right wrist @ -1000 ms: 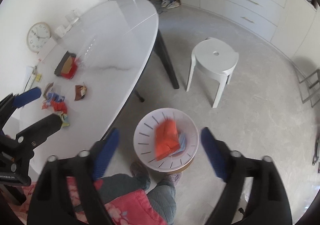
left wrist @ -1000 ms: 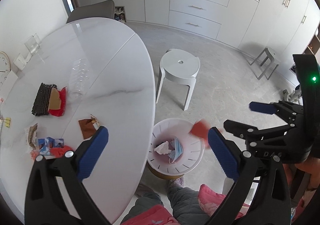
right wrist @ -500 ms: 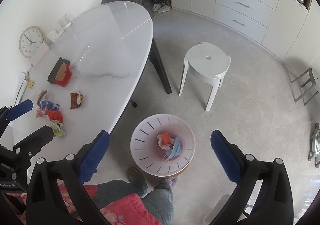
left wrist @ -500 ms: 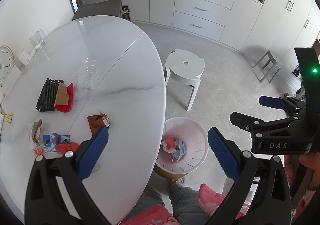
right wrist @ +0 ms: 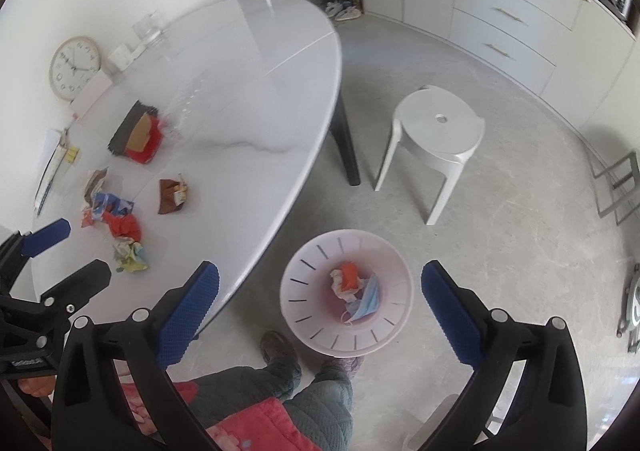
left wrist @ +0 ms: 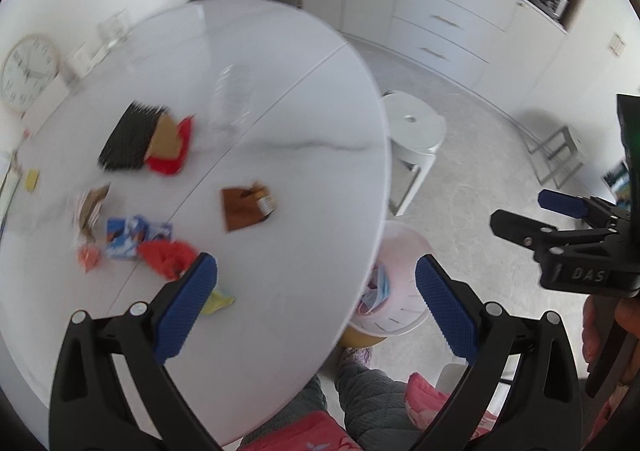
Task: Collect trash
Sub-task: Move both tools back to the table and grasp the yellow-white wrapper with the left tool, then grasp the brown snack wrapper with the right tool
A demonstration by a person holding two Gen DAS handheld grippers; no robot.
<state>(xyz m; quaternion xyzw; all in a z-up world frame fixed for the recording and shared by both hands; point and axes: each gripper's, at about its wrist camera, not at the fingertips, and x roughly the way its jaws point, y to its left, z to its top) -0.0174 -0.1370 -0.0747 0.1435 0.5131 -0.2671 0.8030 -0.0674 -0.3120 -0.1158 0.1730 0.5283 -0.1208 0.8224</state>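
- The letters "DAS" stand in pale print on the black plastic body of the right gripper [left wrist: 560, 219], seen from the left wrist camera.
- The round white wall clock with a tan rim [right wrist: 75, 67] leans on the wall by the table. It has black numbers around its face, but they are too small and blurry to read one by one.
- No other words can be read.

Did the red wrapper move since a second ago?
Yes. The red wrapper was dropping above the pink bin a second ago; now it lies down inside, beside the blue mask. The right claw is open above it.
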